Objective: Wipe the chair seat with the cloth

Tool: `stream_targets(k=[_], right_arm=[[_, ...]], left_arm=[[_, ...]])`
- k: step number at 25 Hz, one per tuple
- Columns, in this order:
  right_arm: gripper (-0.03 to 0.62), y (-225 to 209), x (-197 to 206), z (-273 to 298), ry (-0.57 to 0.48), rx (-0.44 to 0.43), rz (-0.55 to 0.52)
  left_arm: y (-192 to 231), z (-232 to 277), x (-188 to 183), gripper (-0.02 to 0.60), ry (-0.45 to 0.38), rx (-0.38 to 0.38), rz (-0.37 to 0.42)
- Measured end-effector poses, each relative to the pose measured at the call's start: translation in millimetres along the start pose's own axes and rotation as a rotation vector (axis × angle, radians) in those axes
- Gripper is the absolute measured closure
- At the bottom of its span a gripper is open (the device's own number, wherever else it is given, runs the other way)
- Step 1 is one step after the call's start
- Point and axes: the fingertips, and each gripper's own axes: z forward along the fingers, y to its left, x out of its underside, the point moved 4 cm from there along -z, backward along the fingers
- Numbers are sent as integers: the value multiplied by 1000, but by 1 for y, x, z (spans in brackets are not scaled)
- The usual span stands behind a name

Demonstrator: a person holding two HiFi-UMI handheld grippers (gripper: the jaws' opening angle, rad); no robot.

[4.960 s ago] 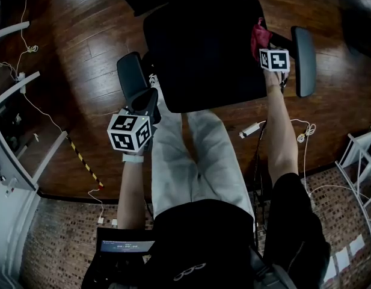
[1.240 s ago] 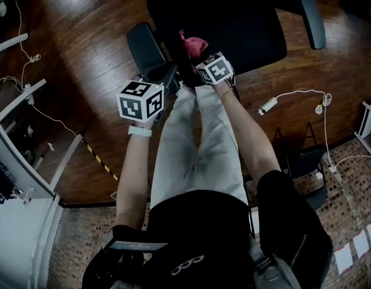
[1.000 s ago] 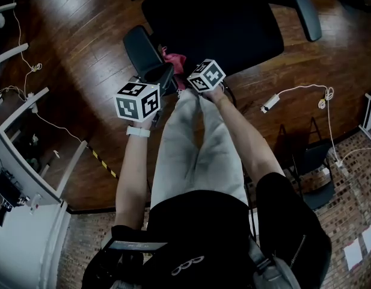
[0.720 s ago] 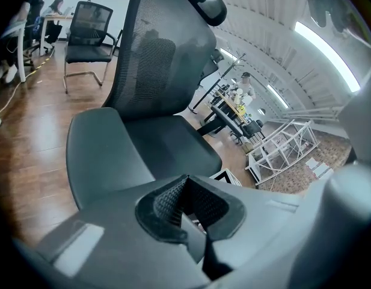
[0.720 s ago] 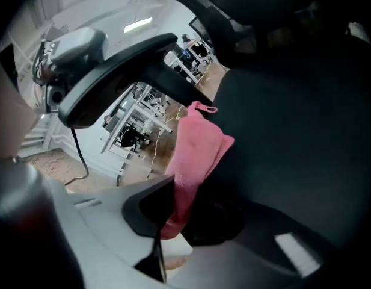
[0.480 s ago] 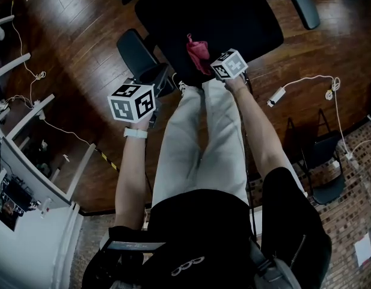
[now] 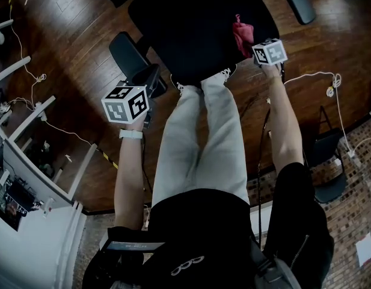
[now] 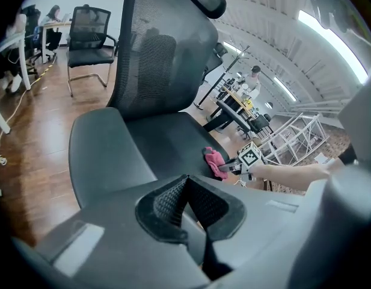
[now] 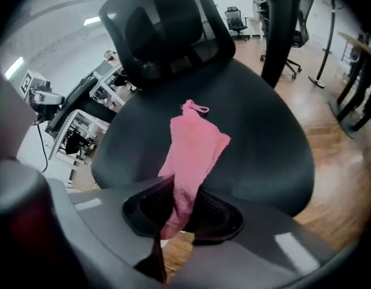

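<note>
- Pink cloth [image 9: 194,143], which looks soft and limp, is pinched by one bunched end between the pads of my right tongs [image 9: 180,206]. The free part drapes forward from the tongs onto the black chair seat [image 9: 263,131], in the middle of the right gripper view.
- From the head view the cloth sits at the upper right of centre, on the seat near its right edge, just above the right marker cube.
- My left tongs [image 8: 186,194] are closed with nothing between the pads. They are held off the seat at centre left of the head view, just beside the armrest [image 7: 126,52].
- I judge the cloth to be light and floppy. It should fold and roll up when pushed ahead of the tongs, and trail flat when dragged behind them.
- The hold looks sound: a thick wad sits well down between the pads, not just a corner. If I had to retake it, I would take a gathered edge the same way.
- The seat looks matte and firm, so I expect some drag. An office chair like this may swivel under a sideways push.
</note>
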Motion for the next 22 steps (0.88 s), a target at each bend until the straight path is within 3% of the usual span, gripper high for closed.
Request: stream_targets(k=[4,11,15,22], right_arm=[[525,-46,9,-28,-9,131,33],[526,-115,36,-89,-5,500,100],[526,-102,49,-71,16,468,91],[530,-20,51,-18,57,383,28]], left_arm=[[0,1,1,592,7,-18,13],[0,3,0,592,15,-36,27],[0,3,0,592,17,-43,35],[-2,3,0,592,16,-37,44]])
